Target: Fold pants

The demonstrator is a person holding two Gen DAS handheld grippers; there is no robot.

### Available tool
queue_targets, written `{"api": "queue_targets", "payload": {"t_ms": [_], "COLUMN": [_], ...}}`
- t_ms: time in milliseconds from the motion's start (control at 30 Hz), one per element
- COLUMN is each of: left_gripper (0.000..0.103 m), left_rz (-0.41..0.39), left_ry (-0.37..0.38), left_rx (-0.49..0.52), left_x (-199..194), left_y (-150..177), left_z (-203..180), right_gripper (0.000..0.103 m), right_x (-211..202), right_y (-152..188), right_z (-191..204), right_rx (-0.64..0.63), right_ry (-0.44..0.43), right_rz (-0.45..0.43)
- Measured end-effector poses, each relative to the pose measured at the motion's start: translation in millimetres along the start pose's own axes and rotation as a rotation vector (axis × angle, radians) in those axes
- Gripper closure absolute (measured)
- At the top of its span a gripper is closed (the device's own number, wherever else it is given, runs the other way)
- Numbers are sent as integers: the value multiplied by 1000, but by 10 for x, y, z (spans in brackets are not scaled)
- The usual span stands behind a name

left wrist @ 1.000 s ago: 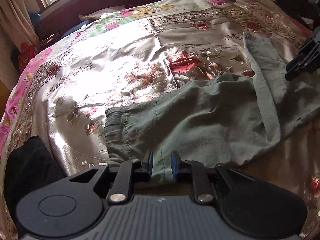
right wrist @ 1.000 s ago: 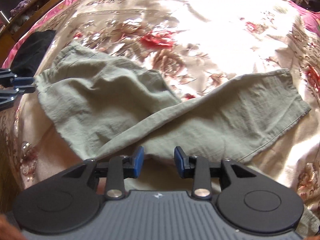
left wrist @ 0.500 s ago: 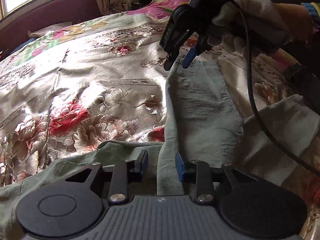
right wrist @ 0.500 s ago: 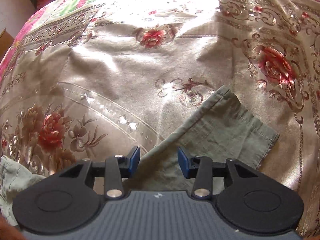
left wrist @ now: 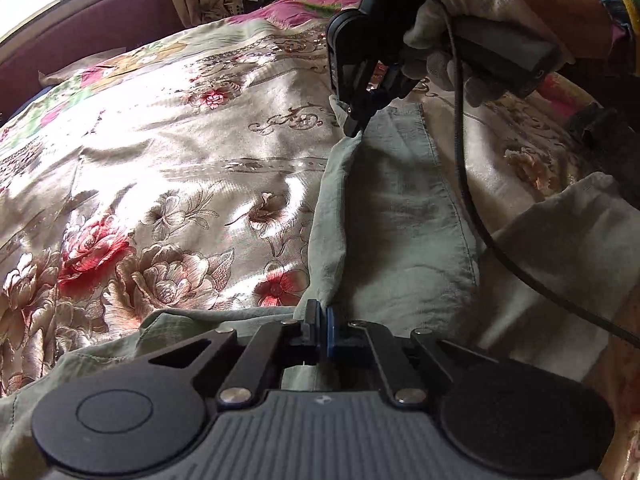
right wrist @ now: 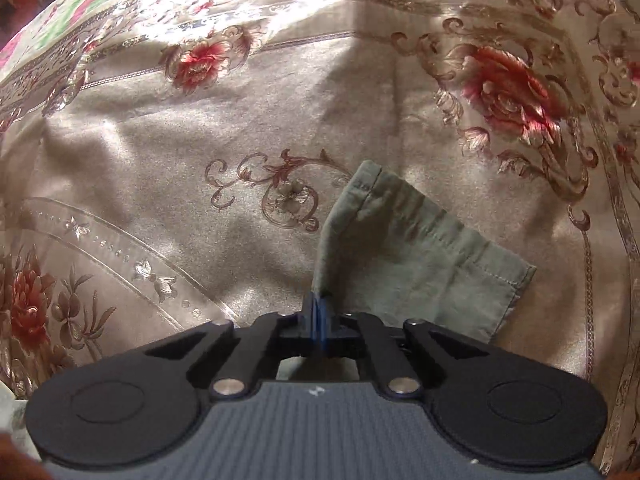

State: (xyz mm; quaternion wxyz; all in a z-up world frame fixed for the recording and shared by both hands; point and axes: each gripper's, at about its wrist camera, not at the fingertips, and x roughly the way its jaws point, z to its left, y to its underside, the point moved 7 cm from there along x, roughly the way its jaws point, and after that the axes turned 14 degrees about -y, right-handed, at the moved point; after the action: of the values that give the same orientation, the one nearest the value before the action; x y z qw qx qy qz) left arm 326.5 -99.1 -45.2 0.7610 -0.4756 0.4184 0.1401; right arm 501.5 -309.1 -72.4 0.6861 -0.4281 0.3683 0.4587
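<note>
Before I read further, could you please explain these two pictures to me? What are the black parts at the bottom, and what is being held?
There is no robot. A person holds one hand-held gripper in each hand, with a camera on each looking along its two fingers. One picture comes from the left hand-held gripper, the other from the right hand-held gripper. Green pants lie on a flowered bedspread. Each gripper is shut on an edge of one pant leg; the right one grips near the hem.

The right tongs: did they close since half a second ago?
Yes. The right tongs, open over the pant leg before, are now shut on its left edge, a little nearer the hem, judged against the bedspread scroll flower.
</note>
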Motion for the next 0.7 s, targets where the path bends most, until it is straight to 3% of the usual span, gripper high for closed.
{"api": "queue_targets", "payload": {"t_ms": [233, 367, 467, 567, 700], "left_gripper": [84, 84, 84, 84, 84], "left_rz": [-96, -158, -162, -152, -112], "left_ry": [45, 129, 195, 249, 247], "left_rx": [64, 113, 164, 248, 377], "left_x": [-398, -710, -817, -817, -698], "left_y": [-238, -302, -244, -83, 190], "left_z": [-181, -469, -782, -1170, -1498], "right_gripper": [101, 102, 101, 101, 100], "right_x": [-1315, -2061, -2514, -2661, -2353], "right_y": [427, 845, 1371, 1822, 2499], "right_z": [-265, -471, -729, -1004, -1504], "right_rx": [116, 184, 265, 336, 493], "right_ry": [-157, -183, -163, -119, -91], "right_rz": [-207, -334, -412, -456, -432]}}
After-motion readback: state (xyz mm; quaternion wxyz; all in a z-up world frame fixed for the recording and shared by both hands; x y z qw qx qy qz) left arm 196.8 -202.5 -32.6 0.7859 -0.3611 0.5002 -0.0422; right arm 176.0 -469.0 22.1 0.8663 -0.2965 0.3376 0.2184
